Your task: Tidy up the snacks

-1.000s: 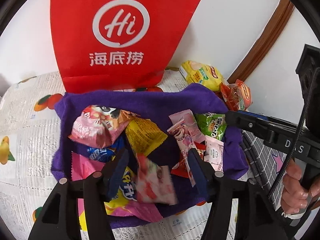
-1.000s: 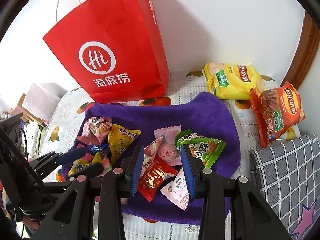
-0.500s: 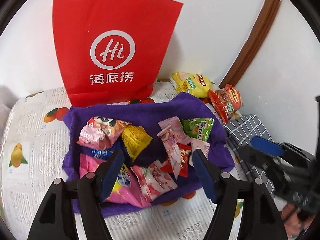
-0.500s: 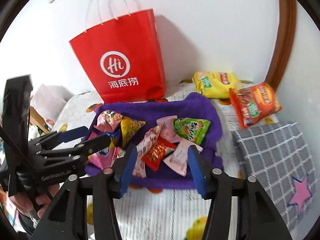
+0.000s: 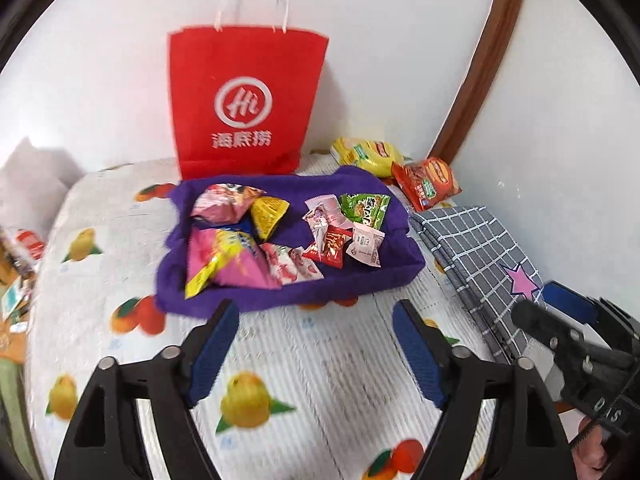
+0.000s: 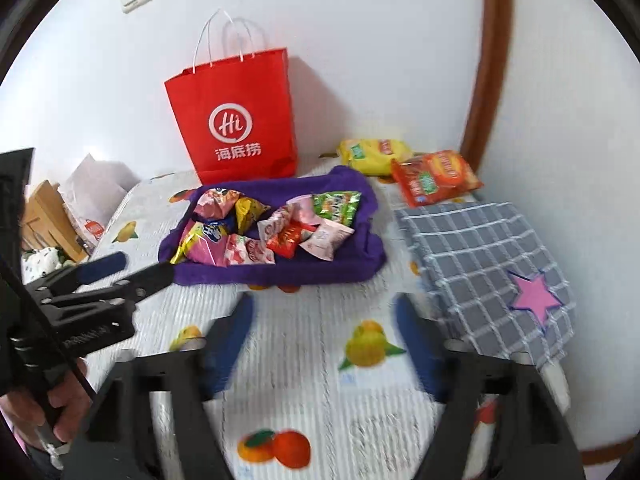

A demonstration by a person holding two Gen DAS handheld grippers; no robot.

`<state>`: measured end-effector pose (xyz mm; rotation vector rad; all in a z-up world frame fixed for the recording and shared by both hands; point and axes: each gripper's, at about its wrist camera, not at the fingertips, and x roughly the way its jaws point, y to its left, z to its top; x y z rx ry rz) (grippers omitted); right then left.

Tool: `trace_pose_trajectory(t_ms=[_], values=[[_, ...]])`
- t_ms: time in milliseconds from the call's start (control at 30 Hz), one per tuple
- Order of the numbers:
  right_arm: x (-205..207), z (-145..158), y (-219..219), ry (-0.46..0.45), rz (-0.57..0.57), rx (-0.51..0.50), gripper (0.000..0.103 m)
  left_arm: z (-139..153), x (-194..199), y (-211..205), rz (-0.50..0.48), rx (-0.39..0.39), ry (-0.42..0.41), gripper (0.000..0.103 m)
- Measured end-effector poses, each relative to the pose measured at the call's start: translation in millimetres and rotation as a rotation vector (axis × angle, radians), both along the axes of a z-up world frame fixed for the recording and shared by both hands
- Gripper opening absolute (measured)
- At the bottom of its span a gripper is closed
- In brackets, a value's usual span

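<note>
The left claw [image 5: 316, 344] is seen opening, with nothing between its blue pads. Beyond it, small bright foil snack packets [image 5: 280, 236] are heaped on a purple folded towel [image 5: 360, 280] upon the fruit-printed table [image 5: 320, 380]. The right claw [image 6: 324, 336] is likewise opening and empty.
</note>
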<state>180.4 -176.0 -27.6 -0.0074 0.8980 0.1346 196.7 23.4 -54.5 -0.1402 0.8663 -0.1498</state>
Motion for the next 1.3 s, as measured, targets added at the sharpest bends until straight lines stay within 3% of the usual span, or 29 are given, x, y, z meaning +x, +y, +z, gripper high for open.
trace_pose_trajectory(t_ms=[100,267,567,767,1300], values=[[-33.2,11.4,-6.6,-0.062,-0.023,-0.002,0.098,9.6,-26.0,-3.4,0.026,0.033,-0.037,0.086],[-77.2,19.5,-22.1,-0.06,-0.06,0.066,0.098,17.8,-70.0,-12.6,0.036,0.065,-0.072,0.093],[-136.8,18.0,-39.3,-0.085,-0.086,0.065,0.098,29.9,-142.4,-38.7,0.041,0.132,-0.159,0.097],[-157.7,19.3,-46.5,-0.104,-0.091,0.062,0.098,29.3,-166.9,-47.1,0.06,0.163,-0.167,0.097],[-170.8,23.1,-34.2,-0.123,-0.063,0.053,0.098,31.5,-183.5,-32.5,0.089,0.13,-0.175,0.097]])
